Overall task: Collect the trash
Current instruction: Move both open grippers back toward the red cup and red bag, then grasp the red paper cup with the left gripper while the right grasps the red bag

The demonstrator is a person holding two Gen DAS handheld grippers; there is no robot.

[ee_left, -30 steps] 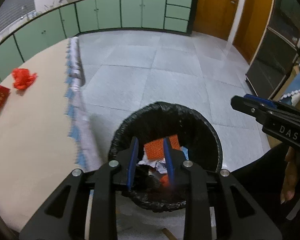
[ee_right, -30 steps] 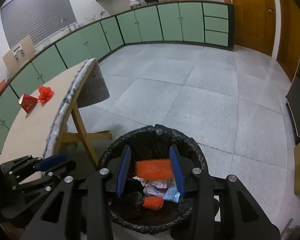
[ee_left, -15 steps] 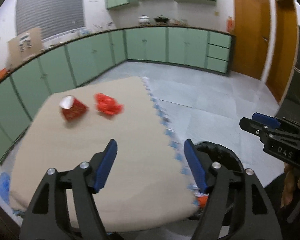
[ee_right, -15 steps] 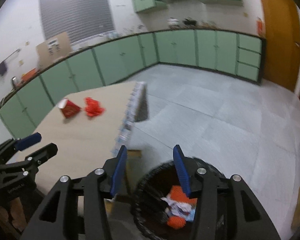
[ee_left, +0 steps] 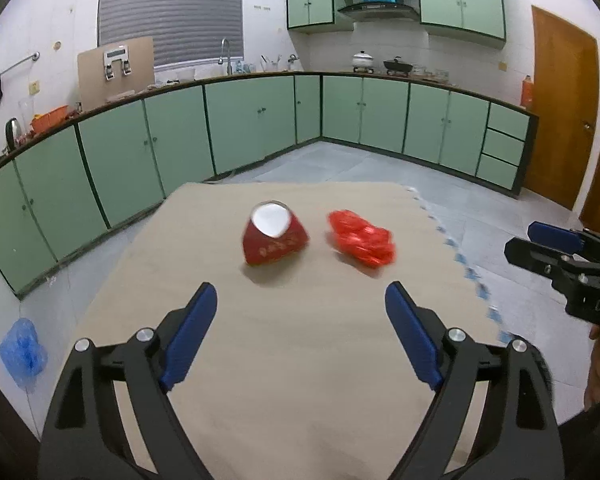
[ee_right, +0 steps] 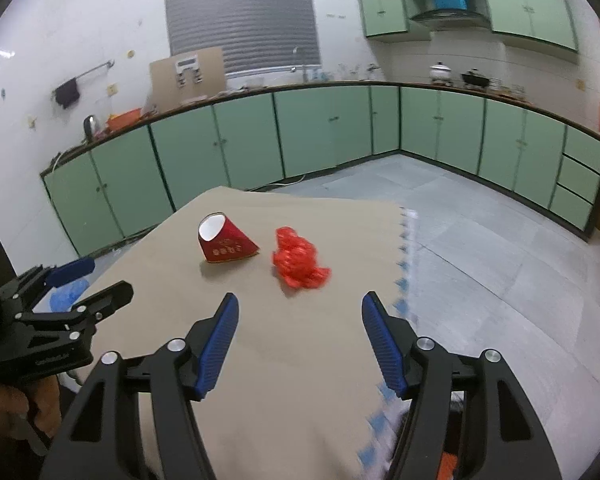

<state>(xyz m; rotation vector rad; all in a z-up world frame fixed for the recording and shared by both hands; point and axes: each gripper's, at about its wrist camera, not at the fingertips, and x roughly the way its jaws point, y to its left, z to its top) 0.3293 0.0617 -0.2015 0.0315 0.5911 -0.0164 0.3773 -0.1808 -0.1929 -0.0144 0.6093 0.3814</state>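
Both hand-held grippers are opening, empty — the left hand-held gripper (ee_left: 300, 336) is facing the crushed red paper cup (ee_left: 274, 238), the right hand-held gripper (ee_right: 300, 340) the crumpled red plastic wrapper (ee_right: 298, 259) just beside it on the beige bench (ee_right: 300, 380).

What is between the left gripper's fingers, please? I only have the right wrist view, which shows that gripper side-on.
Observer: Nothing. In the left wrist view the left gripper has its jaws opening over the bare table, and the red paper cup and the crumpled red wrapper lie untouched beyond its fingertips.
Operator: Thank you. What is the blue thing partly hidden behind that gripper?
Observer: It is a crumpled blue plastic bag lying on the floor near the wall, off the table.
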